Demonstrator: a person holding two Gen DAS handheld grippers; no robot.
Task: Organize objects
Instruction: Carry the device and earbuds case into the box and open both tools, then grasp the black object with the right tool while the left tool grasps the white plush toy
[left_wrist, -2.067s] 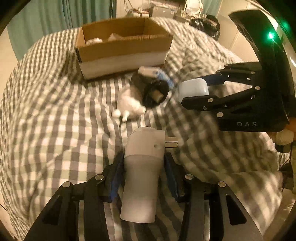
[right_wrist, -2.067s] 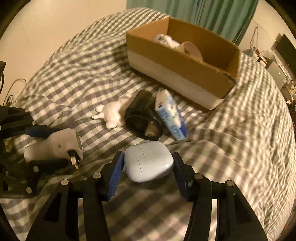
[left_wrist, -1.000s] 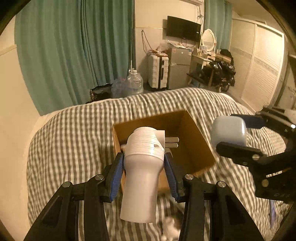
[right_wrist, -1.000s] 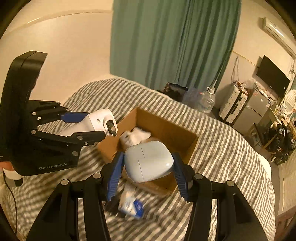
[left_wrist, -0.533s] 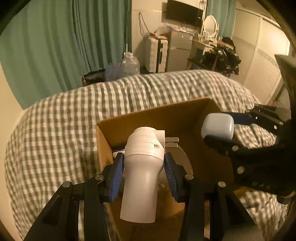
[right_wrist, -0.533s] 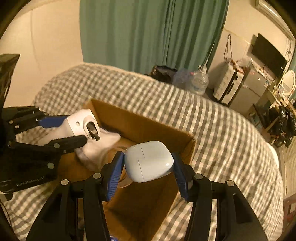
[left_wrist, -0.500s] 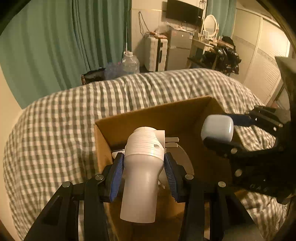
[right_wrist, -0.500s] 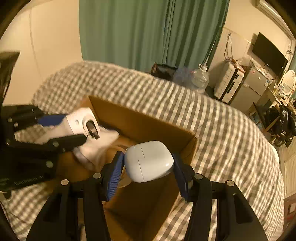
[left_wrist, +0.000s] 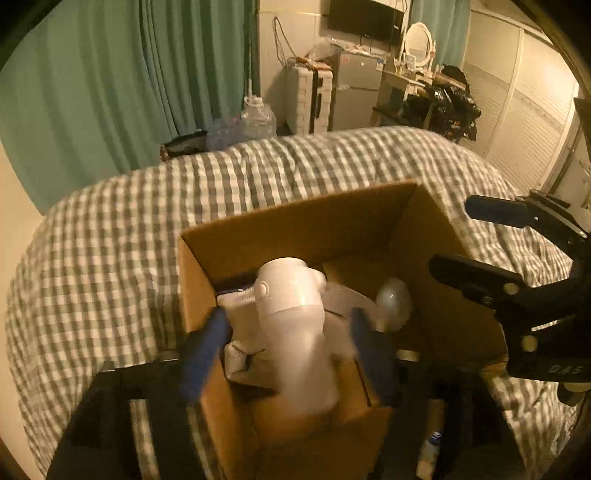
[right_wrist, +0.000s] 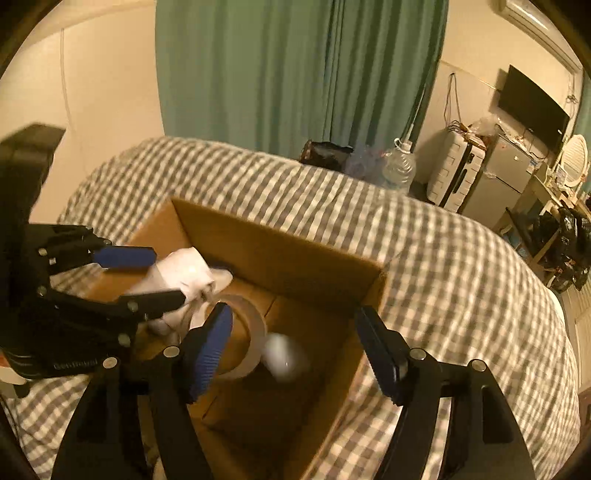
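Observation:
An open cardboard box (left_wrist: 303, 218) (right_wrist: 280, 254) sits on the checked bed. My left gripper (left_wrist: 288, 350) is open over it. The white plug adapter (left_wrist: 295, 325) (right_wrist: 177, 277) is loose between the spread jaws, blurred, above white cloth in the box. My right gripper (right_wrist: 299, 350) is open over the box. The pale blue case (right_wrist: 284, 354) (left_wrist: 393, 302) is blurred inside the box, free of the jaws. A tape roll (right_wrist: 247, 332) lies in the box. The left gripper also shows in the right wrist view (right_wrist: 147, 277), the right gripper in the left wrist view (left_wrist: 480, 243).
The checked bedcover (left_wrist: 110, 240) surrounds the box. Green curtains (right_wrist: 295, 74) hang behind the bed. A water jug (right_wrist: 400, 166), suitcase (left_wrist: 308, 99) and small fridge (right_wrist: 502, 173) stand beyond the bed. A small blue-and-white item (left_wrist: 430, 446) lies by the box's near right corner.
Both grippers have opened over the box. The plug adapter and the pale blue case have left the jaws and are dropping into the box.

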